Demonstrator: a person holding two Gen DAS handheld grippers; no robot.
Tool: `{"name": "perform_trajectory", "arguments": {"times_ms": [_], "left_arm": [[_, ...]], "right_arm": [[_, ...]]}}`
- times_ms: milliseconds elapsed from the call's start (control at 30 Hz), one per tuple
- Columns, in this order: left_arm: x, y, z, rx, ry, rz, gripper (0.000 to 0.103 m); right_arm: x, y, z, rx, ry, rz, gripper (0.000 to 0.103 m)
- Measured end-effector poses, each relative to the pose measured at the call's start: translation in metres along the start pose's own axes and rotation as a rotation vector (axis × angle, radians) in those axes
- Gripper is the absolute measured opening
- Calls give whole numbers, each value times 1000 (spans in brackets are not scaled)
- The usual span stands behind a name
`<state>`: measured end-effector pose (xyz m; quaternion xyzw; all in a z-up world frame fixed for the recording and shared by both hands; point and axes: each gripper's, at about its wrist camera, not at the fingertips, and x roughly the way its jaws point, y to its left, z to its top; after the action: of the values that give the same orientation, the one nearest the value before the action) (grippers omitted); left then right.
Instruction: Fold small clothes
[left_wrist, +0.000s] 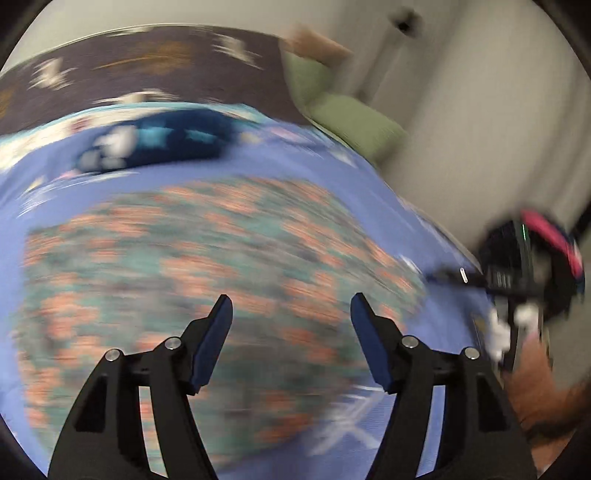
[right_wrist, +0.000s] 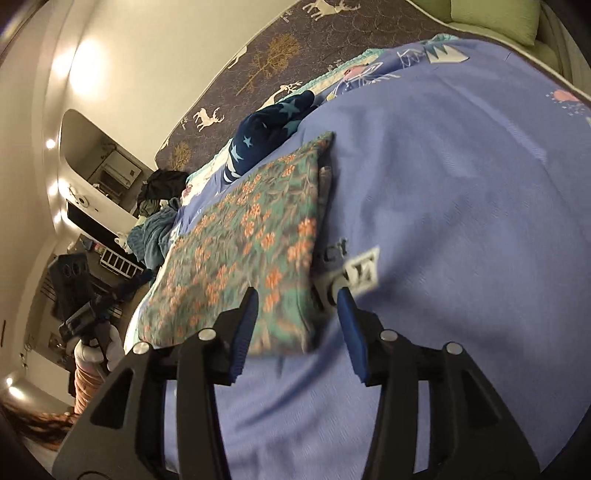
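On the blue bedspread (right_wrist: 461, 192) lies the folded floral garment (right_wrist: 243, 251), flat, beside a navy star-print cloth (right_wrist: 273, 129). Left gripper (left_wrist: 291, 306): jaws parted, nothing between them, above the blurred garment. Right gripper (right_wrist: 297, 299): jaws moderately apart, empty, straddling the garment's near corner.
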<state>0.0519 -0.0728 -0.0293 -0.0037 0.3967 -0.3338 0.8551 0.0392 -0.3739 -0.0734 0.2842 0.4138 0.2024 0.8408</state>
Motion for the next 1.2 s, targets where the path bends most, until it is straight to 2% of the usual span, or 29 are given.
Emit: {"name": "perform_trajectory", "arguments": {"times_ms": [67, 167, 300, 467, 600, 733, 833, 933, 1000, 1067, 1167, 1200], "left_arm": [[23, -38, -7, 102, 46, -8, 74], [55, -85, -18, 221, 95, 55, 76], [81, -114, -22, 291, 134, 131, 76], [102, -136, -19, 337, 156, 204, 76], [117, -149, -20, 411, 166, 264, 76], [122, -159, -19, 439, 166, 282, 76], [128, -159, -15, 422, 169, 279, 76], [133, -160, -10, 415, 160, 284, 75], [136, -163, -9, 423, 149, 283, 71], [137, -167, -9, 425, 142, 251, 45], [141, -168, -7, 422, 141, 239, 21], [141, -167, -5, 413, 140, 229, 18]], "right_arm": [[-9, -5, -3, 20, -11, 20, 48], [-18, -10, -8, 24, -14, 43, 48], [-23, -17, -13, 25, -12, 71, 48], [-22, -26, -8, 50, -5, 124, 48], [-19, -27, 2, 48, -1, 161, 48], [-8, -29, 15, 55, 21, 174, 48], [5, -31, 27, 58, 43, 172, 48], [23, -37, 47, 83, 76, 205, 48], [39, -43, 65, 116, 102, 204, 48], [58, -47, 82, 136, 136, 208, 48], [88, -47, 99, 138, 194, 190, 49], [97, -45, 102, 131, 212, 182, 50]]}}
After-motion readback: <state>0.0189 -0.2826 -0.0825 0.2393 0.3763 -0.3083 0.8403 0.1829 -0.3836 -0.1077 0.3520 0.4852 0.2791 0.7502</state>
